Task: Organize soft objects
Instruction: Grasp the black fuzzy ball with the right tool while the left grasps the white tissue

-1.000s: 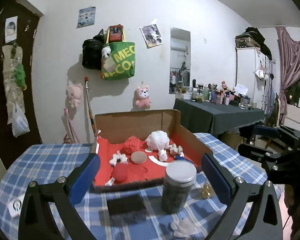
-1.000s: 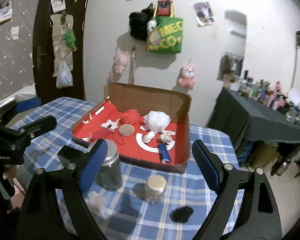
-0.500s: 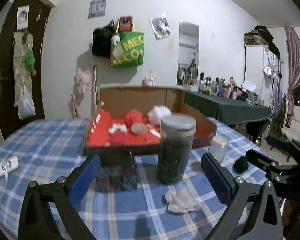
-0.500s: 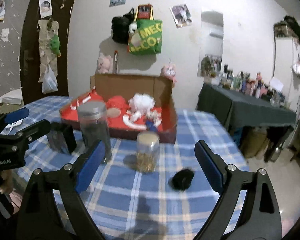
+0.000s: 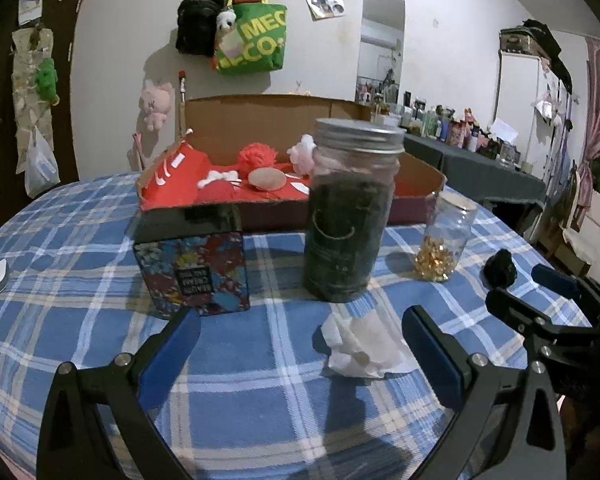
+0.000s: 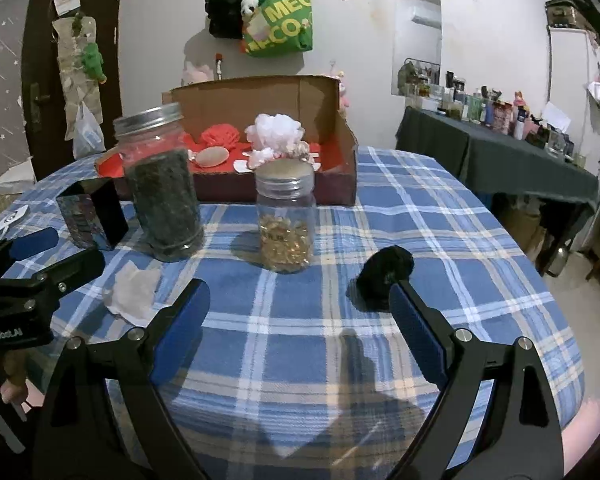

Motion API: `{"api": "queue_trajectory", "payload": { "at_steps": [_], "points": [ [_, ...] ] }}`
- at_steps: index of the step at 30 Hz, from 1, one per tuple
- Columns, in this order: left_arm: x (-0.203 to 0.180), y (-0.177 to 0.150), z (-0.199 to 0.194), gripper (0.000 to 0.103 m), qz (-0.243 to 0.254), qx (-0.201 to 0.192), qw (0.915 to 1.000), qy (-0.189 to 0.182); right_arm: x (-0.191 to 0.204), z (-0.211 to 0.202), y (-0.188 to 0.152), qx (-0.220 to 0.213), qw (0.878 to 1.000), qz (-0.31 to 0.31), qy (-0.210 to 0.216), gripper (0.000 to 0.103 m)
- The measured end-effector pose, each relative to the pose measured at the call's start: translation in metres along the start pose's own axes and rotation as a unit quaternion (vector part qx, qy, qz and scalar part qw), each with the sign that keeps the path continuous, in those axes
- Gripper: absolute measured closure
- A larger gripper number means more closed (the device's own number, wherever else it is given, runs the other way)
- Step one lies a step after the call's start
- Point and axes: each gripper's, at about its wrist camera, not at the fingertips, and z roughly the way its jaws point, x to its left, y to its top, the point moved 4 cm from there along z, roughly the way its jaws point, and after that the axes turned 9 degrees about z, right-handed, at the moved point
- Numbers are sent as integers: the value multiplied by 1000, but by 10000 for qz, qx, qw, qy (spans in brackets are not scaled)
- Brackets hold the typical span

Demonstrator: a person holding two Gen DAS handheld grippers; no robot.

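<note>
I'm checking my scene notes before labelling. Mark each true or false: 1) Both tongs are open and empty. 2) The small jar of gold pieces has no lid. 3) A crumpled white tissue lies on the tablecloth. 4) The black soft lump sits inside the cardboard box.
1) True: left tongs and right tongs hold nothing.
2) False: the small jar wears a lid.
3) True: the tissue lies before the tall dark jar.
4) False: the black lump lies on the tablecloth, outside the box.

The bench (image 6: 400, 208) is covered by a blue plaid cloth. On it are set a cardboard tray (image 6: 340, 184), a tall dark jar (image 6: 164, 204), a small jar of golden beads (image 6: 286, 224), a patterned tin (image 5: 196, 264), a crumpled white tissue (image 5: 364, 344) and a black lump (image 6: 384, 272).
</note>
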Motion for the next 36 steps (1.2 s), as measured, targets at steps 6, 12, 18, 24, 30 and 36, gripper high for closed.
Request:
{"api": "queue_trajectory", "payload": {
  "at_steps": [6, 12, 18, 24, 30, 36],
  "points": [
    [-10, -1, 11, 0, 131, 313, 9994, -71, -8, 10, 2, 172, 9998, -87, -107, 11],
    [-20, -3, 24, 0, 267, 663, 9973, -148, -29, 27, 5, 507, 9986, -33, -171, 11],
    [-24, -3, 33, 12, 405, 942, 9945, -212, -46, 40, 11, 785, 9966, 247, -64, 11],
    [-24, -3, 40, 33, 393, 1084, 9922, -475, -59, 51, 18, 1072, 9929, 520, 77, 32],
    [-21, 0, 39, 70, 455, 1052, 9908, -723, -54, 54, 14, 1210, 9900, 607, 394, 72],
    [-14, 2, 31, 83, 338, 986, 9903, -925, -29, 41, 8, 1170, 9867, 588, 961, 75]
  ]
}}
